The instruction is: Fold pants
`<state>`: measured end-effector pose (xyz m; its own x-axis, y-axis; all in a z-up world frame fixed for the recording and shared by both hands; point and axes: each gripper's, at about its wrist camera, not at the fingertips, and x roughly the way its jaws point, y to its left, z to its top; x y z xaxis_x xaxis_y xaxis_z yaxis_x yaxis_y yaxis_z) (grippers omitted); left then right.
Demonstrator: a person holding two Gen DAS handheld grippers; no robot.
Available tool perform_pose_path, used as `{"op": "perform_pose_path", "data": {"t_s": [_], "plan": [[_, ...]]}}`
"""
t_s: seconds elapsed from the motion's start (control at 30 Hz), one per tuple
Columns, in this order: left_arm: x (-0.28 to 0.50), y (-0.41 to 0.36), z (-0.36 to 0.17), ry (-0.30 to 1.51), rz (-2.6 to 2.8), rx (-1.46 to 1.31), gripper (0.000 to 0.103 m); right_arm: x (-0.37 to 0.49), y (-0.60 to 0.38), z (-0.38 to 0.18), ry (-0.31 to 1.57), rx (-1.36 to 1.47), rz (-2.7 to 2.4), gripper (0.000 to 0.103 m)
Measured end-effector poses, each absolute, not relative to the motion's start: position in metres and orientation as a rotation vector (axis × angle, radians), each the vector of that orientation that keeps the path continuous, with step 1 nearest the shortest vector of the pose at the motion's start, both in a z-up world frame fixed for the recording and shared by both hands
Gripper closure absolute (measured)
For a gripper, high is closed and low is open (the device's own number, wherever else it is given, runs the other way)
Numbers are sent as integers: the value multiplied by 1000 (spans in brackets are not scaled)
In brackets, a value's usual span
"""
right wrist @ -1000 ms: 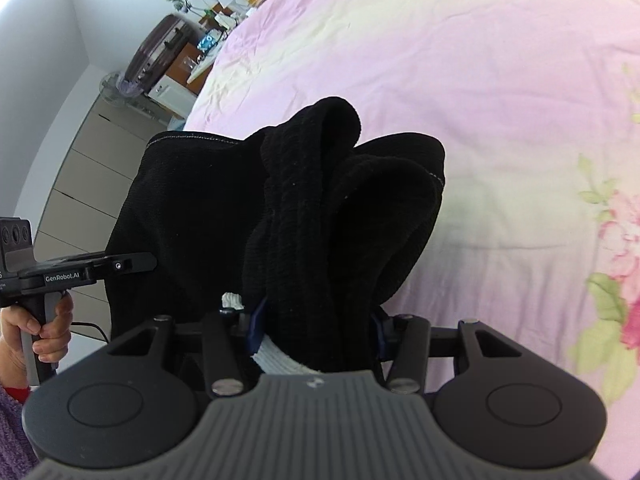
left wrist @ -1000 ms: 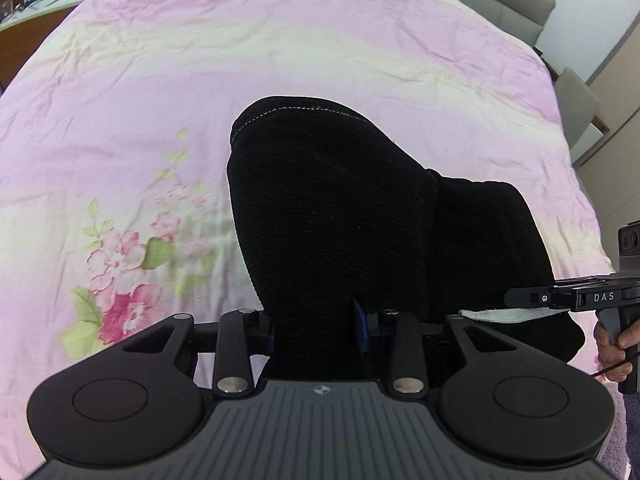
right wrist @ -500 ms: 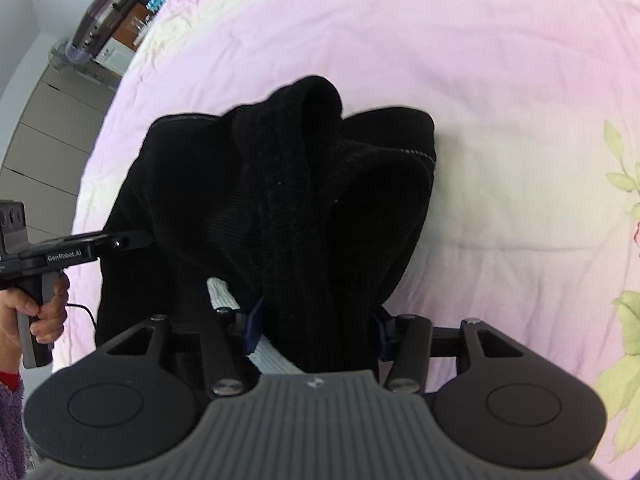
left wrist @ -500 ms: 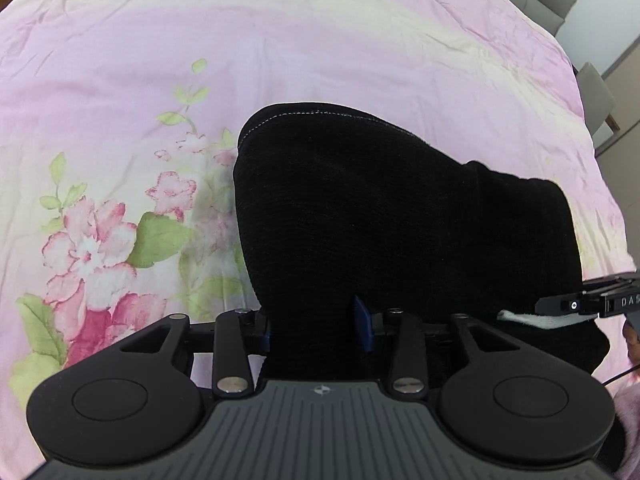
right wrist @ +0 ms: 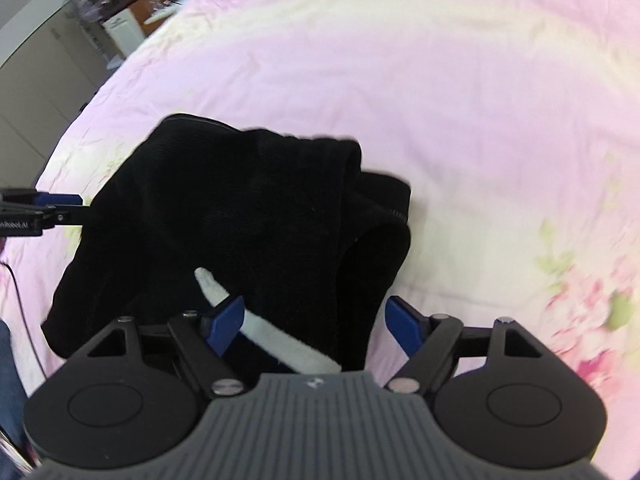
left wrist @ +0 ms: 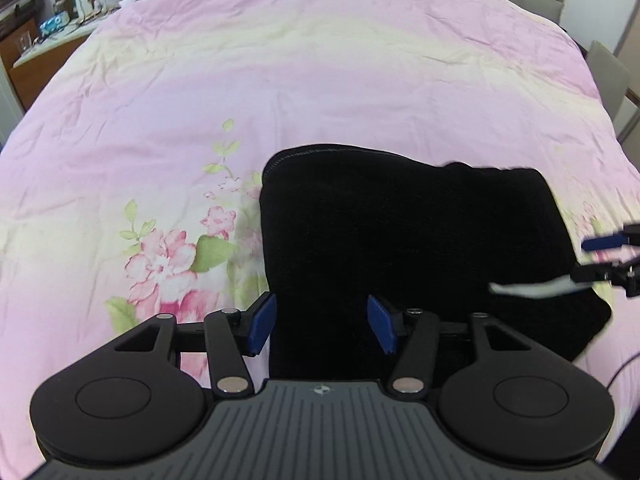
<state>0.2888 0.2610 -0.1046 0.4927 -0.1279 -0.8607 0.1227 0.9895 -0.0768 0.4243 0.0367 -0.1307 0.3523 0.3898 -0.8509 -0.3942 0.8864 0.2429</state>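
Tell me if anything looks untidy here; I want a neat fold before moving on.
Yes. On the right side of the black pants, layers bunch up in uneven ridges rather than lying flat, and a white drawstring sticks out over the fabric near the open right gripper. The left gripper is open too.

Open bedspread [left wrist: 320,80] stretches from 9 to 3 o'clock beyond the folded black pants [left wrist: 400,248]; the pants heap blocks 12 o'clock close in.
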Motion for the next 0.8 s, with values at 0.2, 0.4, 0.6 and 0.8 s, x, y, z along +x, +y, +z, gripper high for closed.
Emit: {"op": "perform_pose_path", "data": {"t_s": [0.2, 0.4, 0.6, 0.8], "plan": [[243, 241, -109, 1078, -152, 60, 54, 366, 29, -110, 929, -111, 577, 60], [228, 248, -148, 1091, -95, 20, 60, 346, 29, -155, 931, -143, 544, 63], [232, 235, -180, 1102, -70, 112, 59, 353, 36, -183, 957, -126, 514, 59], [230, 233, -163, 1105, -45, 124, 58, 373, 33, -182, 1017, -69, 504, 52]]}}
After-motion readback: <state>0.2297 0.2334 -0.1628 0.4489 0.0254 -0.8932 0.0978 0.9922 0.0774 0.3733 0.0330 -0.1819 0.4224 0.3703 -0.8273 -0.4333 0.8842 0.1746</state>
